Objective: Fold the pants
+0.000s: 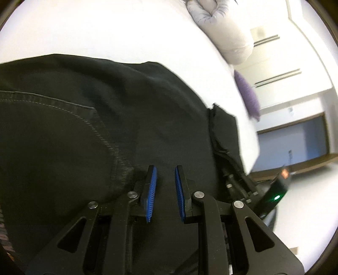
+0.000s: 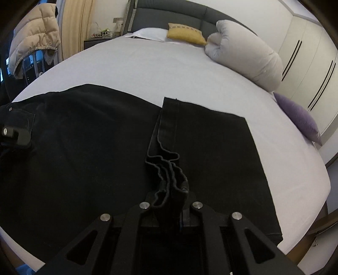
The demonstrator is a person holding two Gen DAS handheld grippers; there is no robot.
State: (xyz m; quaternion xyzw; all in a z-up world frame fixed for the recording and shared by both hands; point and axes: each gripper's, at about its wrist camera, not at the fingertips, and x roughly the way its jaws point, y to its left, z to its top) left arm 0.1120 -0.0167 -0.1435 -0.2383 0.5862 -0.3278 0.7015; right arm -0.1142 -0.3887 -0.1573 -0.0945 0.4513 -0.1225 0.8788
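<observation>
Black pants [image 2: 84, 148] lie across the pale bed sheet [image 2: 147, 63], with the legs doubled back over the upper part. My right gripper [image 2: 170, 203] is shut on the bunched leg hems [image 2: 166, 169], holding them just above the lower layer. In the left wrist view the pants [image 1: 84, 127] fill the frame, a stitched pocket seam curving at the left. My left gripper [image 1: 165, 190] hovers over the cloth, its blue pads [image 1: 151, 190] a narrow gap apart with nothing clamped between them. Part of its black body [image 2: 15, 135] shows at the left edge of the right wrist view.
A rolled pale duvet [image 2: 249, 57] and a purple cushion [image 2: 297, 118] lie along the bed's right side. A yellow pillow [image 2: 186, 33] and white pillow [image 2: 147, 33] rest against the grey headboard [image 2: 169, 14]. White wardrobe doors [image 2: 306, 63] stand at right; a beige jacket [image 2: 33, 44] hangs at left.
</observation>
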